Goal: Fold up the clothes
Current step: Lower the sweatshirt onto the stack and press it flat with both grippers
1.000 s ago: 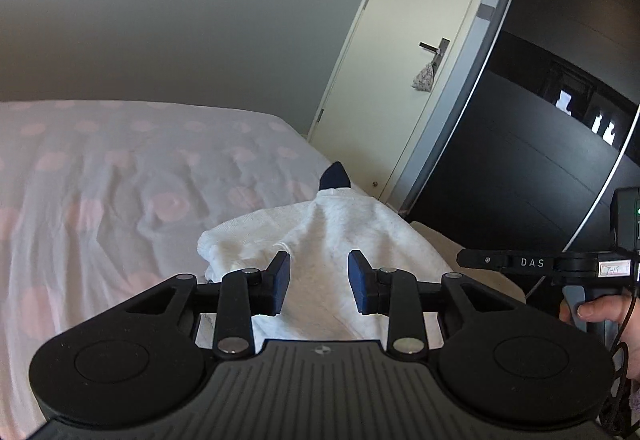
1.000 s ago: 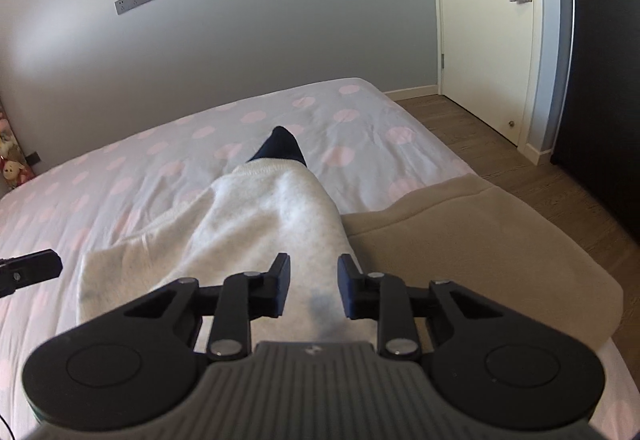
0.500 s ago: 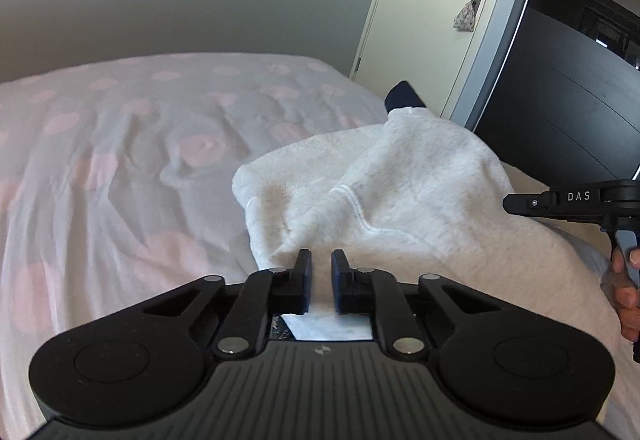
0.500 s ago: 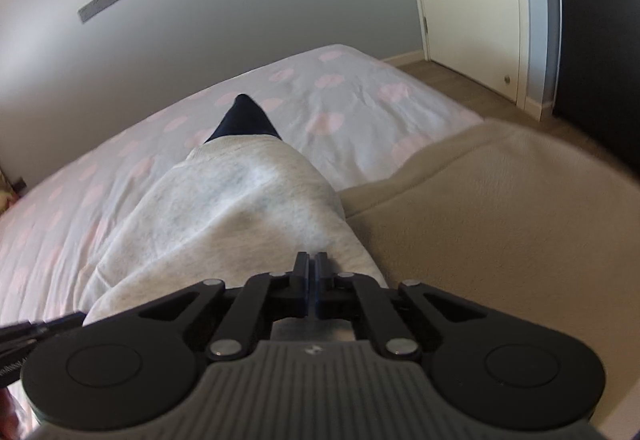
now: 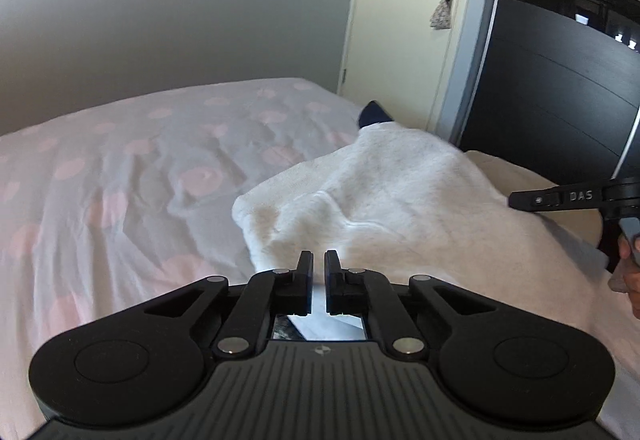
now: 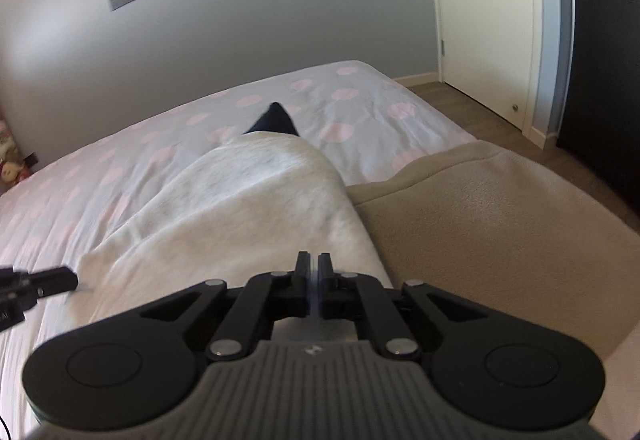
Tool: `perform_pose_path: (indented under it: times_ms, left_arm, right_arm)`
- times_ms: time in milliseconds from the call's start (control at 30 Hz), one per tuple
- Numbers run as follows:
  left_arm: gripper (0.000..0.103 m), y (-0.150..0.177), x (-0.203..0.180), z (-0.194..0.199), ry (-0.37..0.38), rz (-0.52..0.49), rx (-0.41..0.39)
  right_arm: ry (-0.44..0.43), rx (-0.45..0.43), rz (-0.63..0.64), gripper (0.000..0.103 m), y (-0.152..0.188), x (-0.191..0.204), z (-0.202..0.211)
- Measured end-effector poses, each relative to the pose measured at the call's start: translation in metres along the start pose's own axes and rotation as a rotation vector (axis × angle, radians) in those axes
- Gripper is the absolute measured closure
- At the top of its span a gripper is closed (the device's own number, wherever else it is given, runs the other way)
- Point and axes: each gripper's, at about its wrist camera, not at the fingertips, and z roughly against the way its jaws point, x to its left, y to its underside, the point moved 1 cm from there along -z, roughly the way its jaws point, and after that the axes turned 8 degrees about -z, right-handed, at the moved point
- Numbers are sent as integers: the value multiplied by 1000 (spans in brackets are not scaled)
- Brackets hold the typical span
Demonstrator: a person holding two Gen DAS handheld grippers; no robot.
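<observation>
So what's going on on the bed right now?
A person is folding a white sweatshirt on the polka-dot bed, one handheld claw in each hand. The left claw and the right claw are each pinched shut on the garment's near edge, one at either side. Its far end, with a dark navy part poking out, lies on the sheet beside a beige blanket.

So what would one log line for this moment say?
step: lift near hem | left gripper: shut on sweater | right gripper: shut on sweater | sweater on bed
</observation>
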Motion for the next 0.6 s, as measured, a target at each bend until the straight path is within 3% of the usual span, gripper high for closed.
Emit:
perform_pose_path:
  times_ms: [133, 300, 433, 600]
  left_arm:
    - [100, 3, -45, 35, 88, -66, -42]
    - [100, 18, -82, 25, 80, -131, 39]
    - [94, 22, -79, 2, 35, -106, 129]
    - [92, 20, -69, 2, 47, -113, 146]
  right_arm:
    - [-47, 4, 37, 89, 21, 4, 35]
    - [0, 35, 76, 85, 53, 8, 41]
    - [13, 51, 40, 85, 64, 3, 33]
    - [45, 69, 65, 85, 63, 8, 30]
